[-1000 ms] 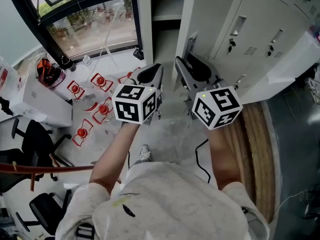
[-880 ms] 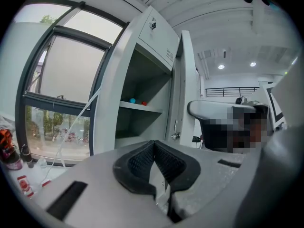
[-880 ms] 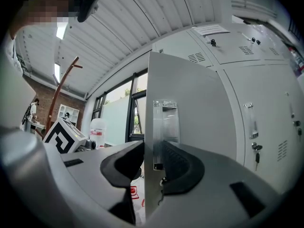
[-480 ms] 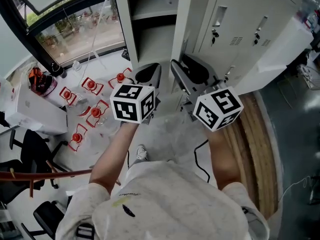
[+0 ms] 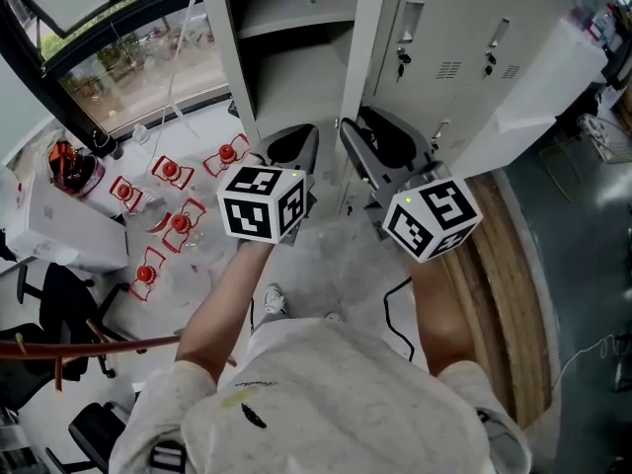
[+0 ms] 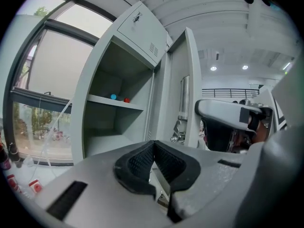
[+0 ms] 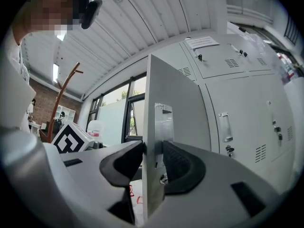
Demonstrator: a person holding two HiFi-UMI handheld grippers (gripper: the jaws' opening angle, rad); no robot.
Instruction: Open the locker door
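A bank of pale grey lockers point(image 7: 237, 108) stands ahead of both grippers, its shut doors lying to the right of the right gripper point(image 7: 153, 147). Straight ahead of the left gripper point(image 6: 153, 145) is the open locker point(image 6: 118, 127), its inside bare apart from a shelf point(image 6: 116, 103) above the level of the jaws. To the left of that gripper a big window point(image 6: 42, 80) fills the wall. The locker door point(image 7: 178, 118) is swung out towards the person and stands edge-on in the right gripper's mouth, with one jaw on either face. Those jaws have just been opening. They now stand released, with the pads close beside the door and, as far as the gripper view shows, not pressing on it. The door's metal handle plate point(image 7: 163, 127) sits against the right-hand pad. The left gripper is clenched on nothing, its two dark pads meeting at the tips, and it hangs just to the left of the door. Its marker cube point(image 7: 71, 139) shows to the left of the right gripper. On the shelf, above and left of the left gripper's tips, lie a small blue thing point(image 6: 113, 97) and a small red thing point(image 6: 126, 99), side by side.
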